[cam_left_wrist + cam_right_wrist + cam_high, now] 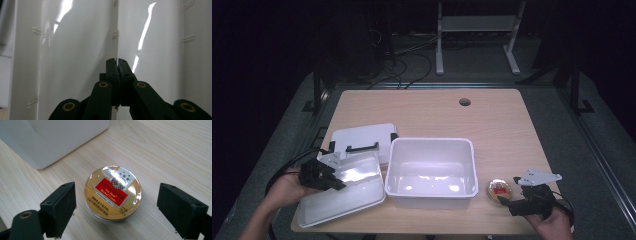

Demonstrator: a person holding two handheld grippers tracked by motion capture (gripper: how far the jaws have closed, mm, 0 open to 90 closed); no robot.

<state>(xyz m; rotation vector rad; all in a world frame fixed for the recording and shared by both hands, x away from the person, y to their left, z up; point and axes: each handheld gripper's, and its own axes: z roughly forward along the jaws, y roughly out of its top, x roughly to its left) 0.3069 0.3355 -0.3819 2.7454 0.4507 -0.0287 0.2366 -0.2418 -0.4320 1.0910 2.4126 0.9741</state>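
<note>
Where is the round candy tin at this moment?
In the high view, the candy tin lies on the table's near right part, beside the white bin, between the open right gripper's fingers.

A tub [431, 167] stands at the table's [497, 120] near centre. A lid [343, 192] lies tilted to its left at the near edge, with a second, flat container [362, 139] just behind that lid. A round tin [499, 190] lies just right of the tub, near the front edge.
</note>
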